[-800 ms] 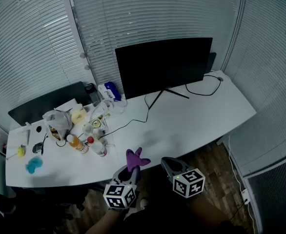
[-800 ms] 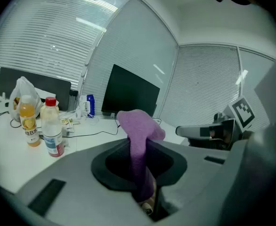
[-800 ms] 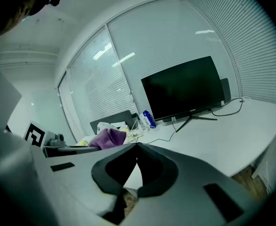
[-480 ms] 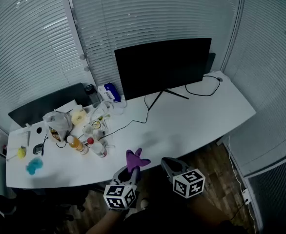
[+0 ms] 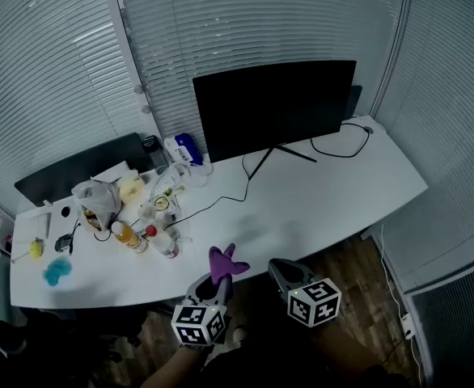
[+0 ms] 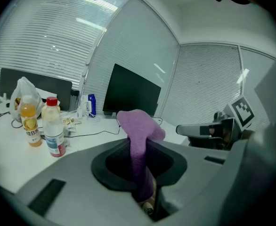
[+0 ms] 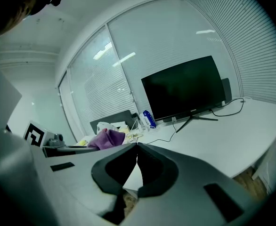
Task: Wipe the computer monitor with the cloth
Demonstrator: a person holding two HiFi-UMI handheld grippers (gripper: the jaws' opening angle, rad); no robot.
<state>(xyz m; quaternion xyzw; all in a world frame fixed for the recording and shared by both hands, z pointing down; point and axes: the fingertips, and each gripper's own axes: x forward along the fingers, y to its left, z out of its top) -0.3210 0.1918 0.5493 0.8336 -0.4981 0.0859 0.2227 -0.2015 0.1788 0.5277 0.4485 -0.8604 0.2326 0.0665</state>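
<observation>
1. Cloth (image 6: 139, 140): purple, looks soft, light and limp. It should fold easily, so bunching it gives a better wiping pad.
2. Left claw (image 6: 144, 175) is clamped on the cloth's lower end. The free end sticks up above the jaws and flops forward.
3. Right claw (image 7: 137, 160): jaws together, nothing between them.
4. Monitor (image 5: 273, 107): dark screen on a thin stand (image 5: 279, 153) at the far edge of the desk (image 5: 334, 204). It likely scratches or tips easily, so light pressure is called for.
5. Both claws hang off the desk's near edge, well apart from the monitor. The cloth touches nothing but the left claw.
</observation>
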